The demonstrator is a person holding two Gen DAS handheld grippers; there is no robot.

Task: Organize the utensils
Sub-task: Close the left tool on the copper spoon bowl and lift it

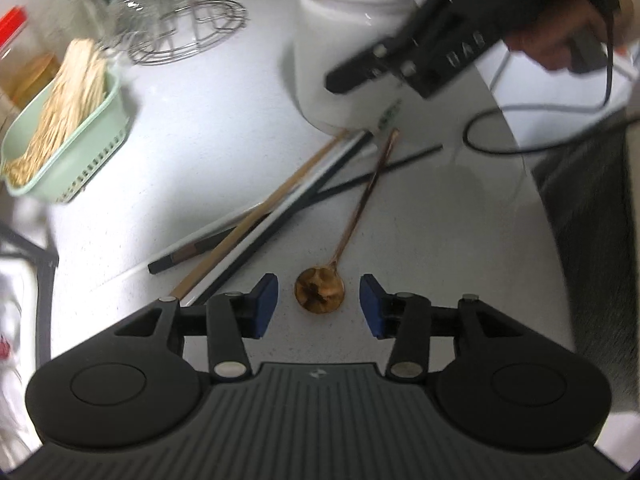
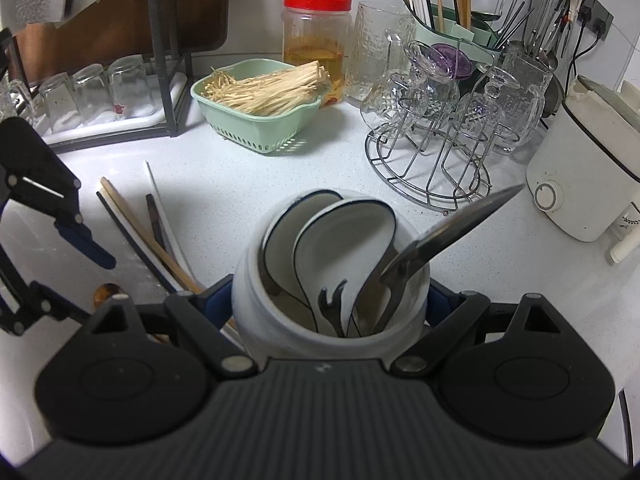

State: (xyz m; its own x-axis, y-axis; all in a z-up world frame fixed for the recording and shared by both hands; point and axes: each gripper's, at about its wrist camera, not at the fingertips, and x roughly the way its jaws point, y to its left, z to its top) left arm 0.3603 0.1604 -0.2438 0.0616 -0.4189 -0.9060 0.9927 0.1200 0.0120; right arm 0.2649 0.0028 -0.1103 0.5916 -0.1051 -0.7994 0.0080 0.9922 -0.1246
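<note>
A copper spoon (image 1: 322,290) lies on the white counter, its bowl between the blue pads of my open left gripper (image 1: 319,306). Several chopsticks (image 1: 280,210) in wood, white and black lie crossed beside it; they also show in the right wrist view (image 2: 152,236). My right gripper (image 2: 332,300) is shut on a white jar (image 2: 256,300) holding white ceramic spoons (image 2: 344,236), a metal ladle (image 2: 452,228) and a dark fork. The jar (image 1: 340,40) and right gripper (image 1: 404,66) show at the top of the left wrist view. The left gripper (image 2: 76,236) shows at the left of the right wrist view.
A green basket of enoki mushrooms (image 2: 264,100) stands behind the chopsticks. A wire rack with glasses (image 2: 440,128), a red-lidded jar (image 2: 316,36), a utensil holder (image 2: 452,12) and a white cooker (image 2: 580,168) line the back. A dish rack (image 2: 100,96) is at left. Cables (image 1: 540,128) trail off the counter's right edge.
</note>
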